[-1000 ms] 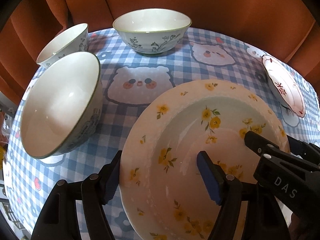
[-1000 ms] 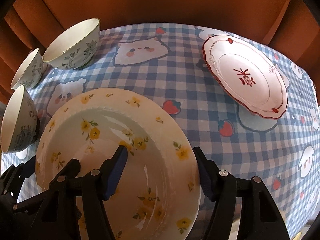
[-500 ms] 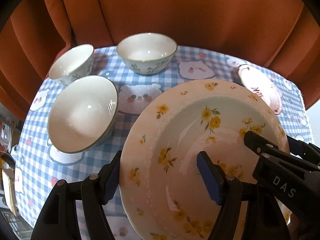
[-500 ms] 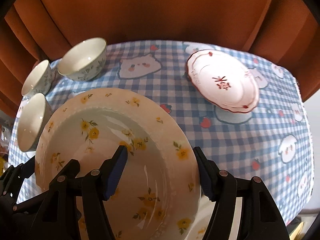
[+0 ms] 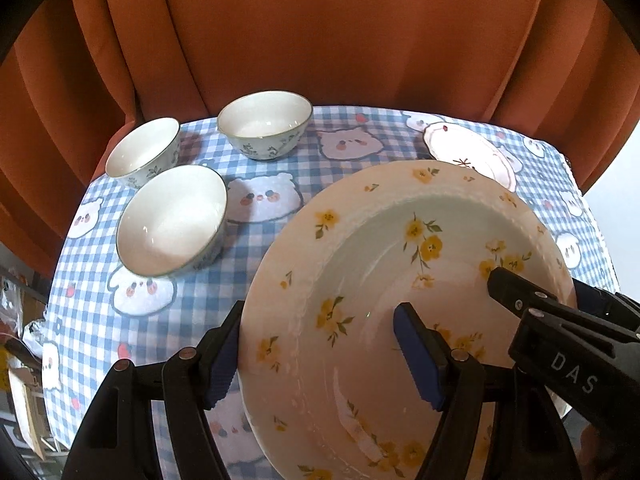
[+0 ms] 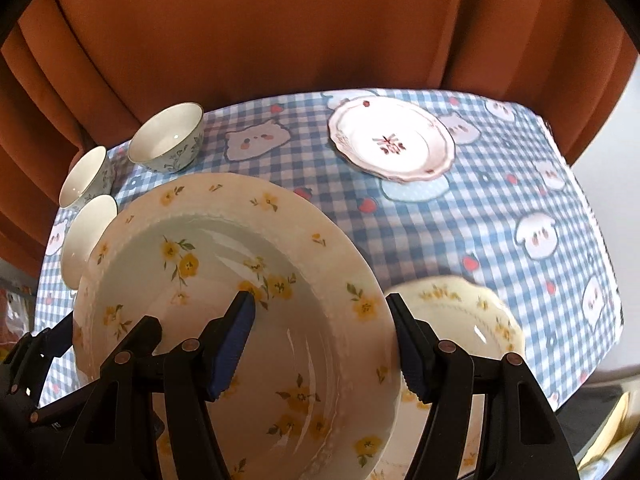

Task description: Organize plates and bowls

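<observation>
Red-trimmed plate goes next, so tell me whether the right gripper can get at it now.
Probably not: the right gripper and left gripper both clamp the yellow-flowered plate. The path to the red-trimmed plate looks clear otherwise.

Beyond the jaws, past the far edge of the counter (image 5: 304, 168), a rust-orange curtain (image 5: 340, 32) hangs in deep vertical folds and fills the whole upper field. The counter wears a blue-and-white checked cloth (image 6: 500, 216) printed with pale animal faces and small red strawberries, lit by soft, even light. Left of the jaws and below the counter's edge lies dim clutter (image 5: 20, 360), too blurred to name; to the right a pale, bright surface (image 5: 616, 216) shows beside the curtain.
</observation>
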{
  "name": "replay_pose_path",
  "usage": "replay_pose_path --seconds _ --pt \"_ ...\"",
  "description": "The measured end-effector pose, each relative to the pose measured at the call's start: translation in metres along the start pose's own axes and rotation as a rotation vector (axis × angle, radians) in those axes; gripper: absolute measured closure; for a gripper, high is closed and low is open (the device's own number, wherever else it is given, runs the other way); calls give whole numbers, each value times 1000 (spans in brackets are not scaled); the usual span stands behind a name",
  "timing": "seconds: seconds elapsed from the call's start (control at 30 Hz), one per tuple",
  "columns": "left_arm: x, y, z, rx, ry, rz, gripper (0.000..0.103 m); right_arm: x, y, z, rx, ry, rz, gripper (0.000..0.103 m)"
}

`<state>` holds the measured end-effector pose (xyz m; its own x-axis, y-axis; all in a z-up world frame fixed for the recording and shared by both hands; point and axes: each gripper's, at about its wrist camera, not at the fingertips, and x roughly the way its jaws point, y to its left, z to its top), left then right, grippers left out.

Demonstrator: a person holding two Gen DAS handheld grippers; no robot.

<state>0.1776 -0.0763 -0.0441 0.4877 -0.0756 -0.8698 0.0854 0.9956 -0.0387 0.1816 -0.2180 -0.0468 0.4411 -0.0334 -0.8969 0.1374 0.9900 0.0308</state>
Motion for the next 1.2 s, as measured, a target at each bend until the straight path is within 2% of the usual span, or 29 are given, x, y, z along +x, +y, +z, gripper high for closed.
replay_pose_path --seconds 0.27,0.63,0.97,1.2 --pt "-12 -40 -19 -36 14 18 30 -13 -36 -16 -26 11 30 34" --pt "-11 -111 -40 -84 23 15 30 -17 -109 -25 -61 30 41 34" --pt "12 -164 -58 -130 59 7 30 3 -169 -33 -88 64 35 34" --pt "30 -184 -67 -158 102 14 30 23 -191 -38 -111 109 36 34"
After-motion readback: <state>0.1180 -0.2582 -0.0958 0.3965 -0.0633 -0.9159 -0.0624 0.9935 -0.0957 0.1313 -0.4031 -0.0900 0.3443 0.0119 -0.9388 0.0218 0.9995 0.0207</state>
